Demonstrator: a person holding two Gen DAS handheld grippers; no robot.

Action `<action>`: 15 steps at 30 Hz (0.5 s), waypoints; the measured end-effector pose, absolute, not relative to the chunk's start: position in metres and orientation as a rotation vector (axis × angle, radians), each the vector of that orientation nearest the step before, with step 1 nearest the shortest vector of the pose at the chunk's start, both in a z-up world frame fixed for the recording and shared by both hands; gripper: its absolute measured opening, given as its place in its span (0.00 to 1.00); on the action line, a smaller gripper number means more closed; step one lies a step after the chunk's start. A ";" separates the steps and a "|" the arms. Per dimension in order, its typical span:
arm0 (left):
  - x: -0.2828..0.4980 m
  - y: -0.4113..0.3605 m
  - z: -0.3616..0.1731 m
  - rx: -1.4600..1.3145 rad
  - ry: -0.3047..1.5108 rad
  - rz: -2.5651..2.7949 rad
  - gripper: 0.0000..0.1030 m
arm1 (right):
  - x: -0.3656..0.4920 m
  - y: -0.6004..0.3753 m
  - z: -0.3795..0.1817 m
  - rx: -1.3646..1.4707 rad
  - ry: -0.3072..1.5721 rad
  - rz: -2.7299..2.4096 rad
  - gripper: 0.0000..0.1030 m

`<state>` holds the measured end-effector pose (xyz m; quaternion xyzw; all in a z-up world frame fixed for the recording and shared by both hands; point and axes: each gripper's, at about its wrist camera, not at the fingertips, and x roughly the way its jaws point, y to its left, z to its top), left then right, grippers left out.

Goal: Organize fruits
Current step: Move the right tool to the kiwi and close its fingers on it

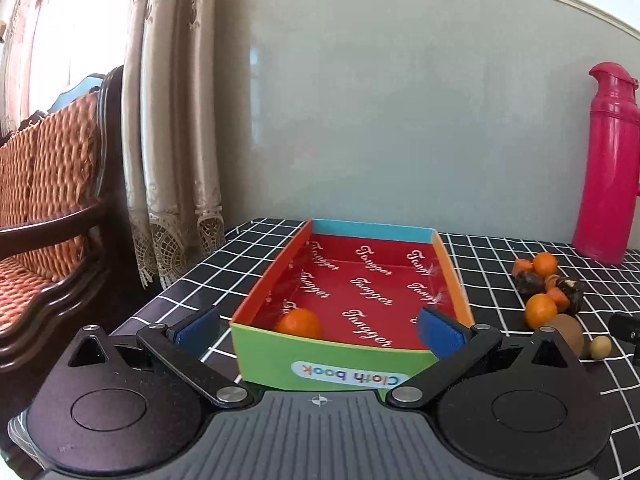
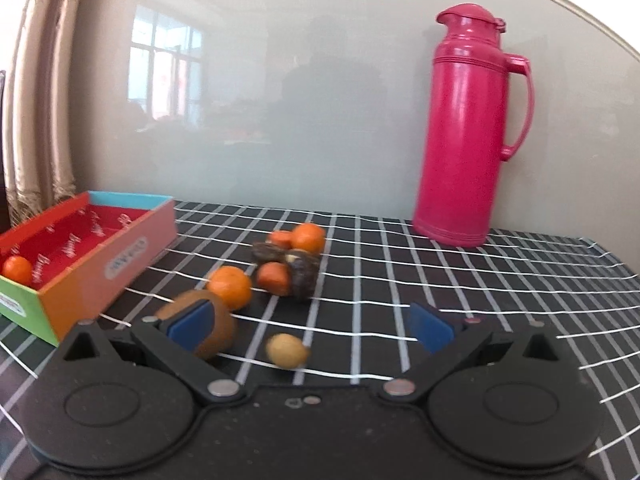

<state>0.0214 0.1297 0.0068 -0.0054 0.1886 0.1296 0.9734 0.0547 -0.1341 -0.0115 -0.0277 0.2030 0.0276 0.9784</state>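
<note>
One pink thermos point(image 2: 466, 128) is seen upper right, the tray point(image 2: 120, 258) with one orange point(image 2: 17, 270) lower left, loose fruit point(image 2: 280, 268) at centre, partly blocked by the spread, empty right gripper point(image 2: 312, 330), the left gripper point(image 1: 318, 326) likewise released.

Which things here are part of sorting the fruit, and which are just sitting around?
Part of the job: the box with one orange in it; the loose oranges, brown fruit, small yellow fruit and dark pieces on the tablecloth; both open grippers, left and right.

Just lying about: pink flask, curtain, chair.
</note>
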 end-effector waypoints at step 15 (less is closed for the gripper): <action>0.015 0.168 0.001 -0.011 0.396 0.334 1.00 | 0.070 -0.078 -0.023 -0.089 0.445 0.157 0.95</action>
